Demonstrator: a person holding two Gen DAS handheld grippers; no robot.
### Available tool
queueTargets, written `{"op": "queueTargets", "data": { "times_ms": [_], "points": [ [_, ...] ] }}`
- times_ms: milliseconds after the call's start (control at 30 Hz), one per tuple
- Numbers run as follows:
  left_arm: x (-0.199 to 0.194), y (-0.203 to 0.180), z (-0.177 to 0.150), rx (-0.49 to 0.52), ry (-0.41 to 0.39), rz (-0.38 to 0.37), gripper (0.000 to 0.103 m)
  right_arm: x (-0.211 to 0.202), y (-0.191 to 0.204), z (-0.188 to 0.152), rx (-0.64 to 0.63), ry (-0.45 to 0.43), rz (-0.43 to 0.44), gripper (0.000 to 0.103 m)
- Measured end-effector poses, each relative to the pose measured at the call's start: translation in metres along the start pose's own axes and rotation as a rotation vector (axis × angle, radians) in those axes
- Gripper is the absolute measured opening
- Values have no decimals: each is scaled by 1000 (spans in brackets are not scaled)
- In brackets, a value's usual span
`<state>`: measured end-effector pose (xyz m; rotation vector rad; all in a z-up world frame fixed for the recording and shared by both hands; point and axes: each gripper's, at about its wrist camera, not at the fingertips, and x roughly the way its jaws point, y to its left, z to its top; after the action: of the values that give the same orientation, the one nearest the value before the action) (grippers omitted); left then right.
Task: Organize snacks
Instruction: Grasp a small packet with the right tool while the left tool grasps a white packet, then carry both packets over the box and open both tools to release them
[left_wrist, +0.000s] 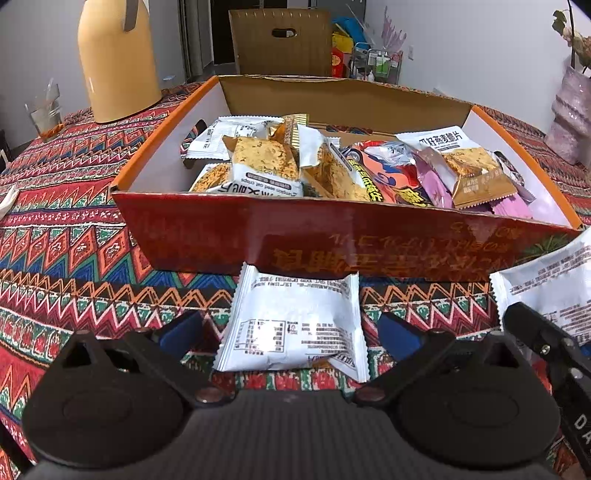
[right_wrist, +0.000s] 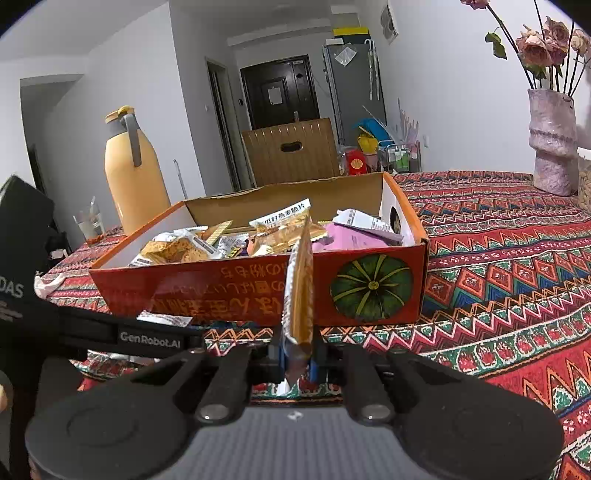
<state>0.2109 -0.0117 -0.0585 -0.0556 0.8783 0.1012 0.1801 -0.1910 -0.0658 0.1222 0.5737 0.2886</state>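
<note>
The white snack packet (left_wrist: 295, 325) looks light, crinkly and crushable between the left gripper (left_wrist: 291, 332)'s spread jaws, best pinched at a sealed edge, while the right gripper (right_wrist: 298, 360) is clamped on an orange packet (right_wrist: 300, 288).

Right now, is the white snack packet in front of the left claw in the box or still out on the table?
Out. The white snack packet lies flat on the tablecloth, just outside the snack box, between the open left claw fingers.
</note>
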Motion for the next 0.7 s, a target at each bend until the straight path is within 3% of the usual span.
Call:
{"op": "queueTargets", "data": {
  "times_ms": [133, 467, 700],
  "points": [
    [-10, 2, -3, 10, -32, -7, 69, 1, 1, 1, -6, 3, 1, 11],
    [-37, 13, -12, -21, -99, -39, 66, -10, 7, 4, -30, -14, 17, 11],
    [-77, 12, -7, -1, -217, -84, 66, -26, 9, 20, -40, -68, 20, 11]
  ]
}}
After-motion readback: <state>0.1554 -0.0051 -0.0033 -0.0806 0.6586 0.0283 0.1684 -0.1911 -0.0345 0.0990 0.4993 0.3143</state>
